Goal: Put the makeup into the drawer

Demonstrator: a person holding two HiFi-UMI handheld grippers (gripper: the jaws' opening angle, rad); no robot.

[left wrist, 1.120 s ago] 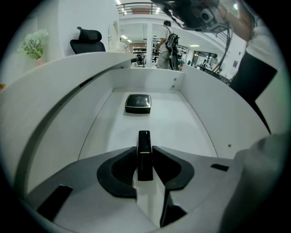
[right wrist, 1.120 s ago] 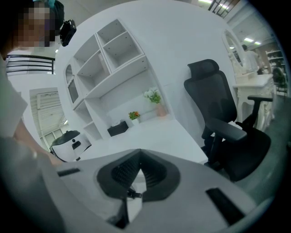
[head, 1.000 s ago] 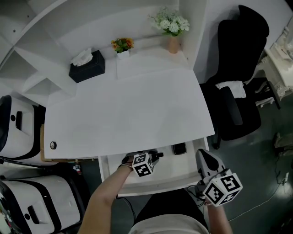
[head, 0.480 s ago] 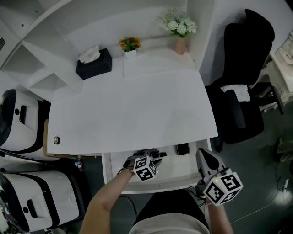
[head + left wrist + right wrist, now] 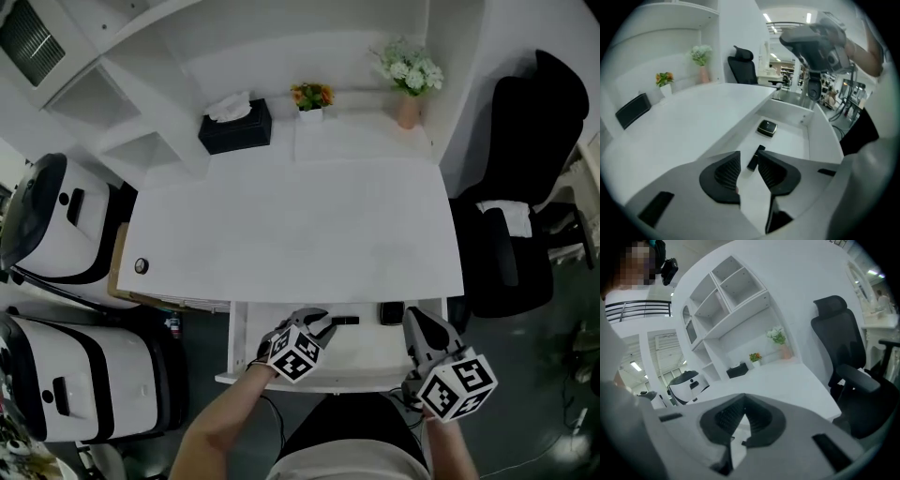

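The white drawer (image 5: 361,349) under the desk stands pulled out. A slim black makeup stick (image 5: 344,321) and a black compact (image 5: 391,313) lie on its floor. My left gripper (image 5: 317,322) hovers over the drawer's left part, just left of the stick. Its jaws have just been closing, but a gap remains and nothing is between them. In the left gripper view the stick (image 5: 760,150) shows through that gap, with the compact (image 5: 767,127) farther along. My right gripper (image 5: 419,323) is at the drawer's right end, shut and empty, pointing over the desk (image 5: 787,376).
The white desk top (image 5: 300,234) is bare in the middle. At its back stand a black tissue box (image 5: 234,125), a small flower pot (image 5: 309,98) and a vase (image 5: 410,84). A black chair (image 5: 534,187) is at the right. White machines (image 5: 56,225) stand at the left.
My left gripper has risen and rolled away from the black stick, which now lies free in the drawer. The right gripper has shifted a little. The head view has shifted.
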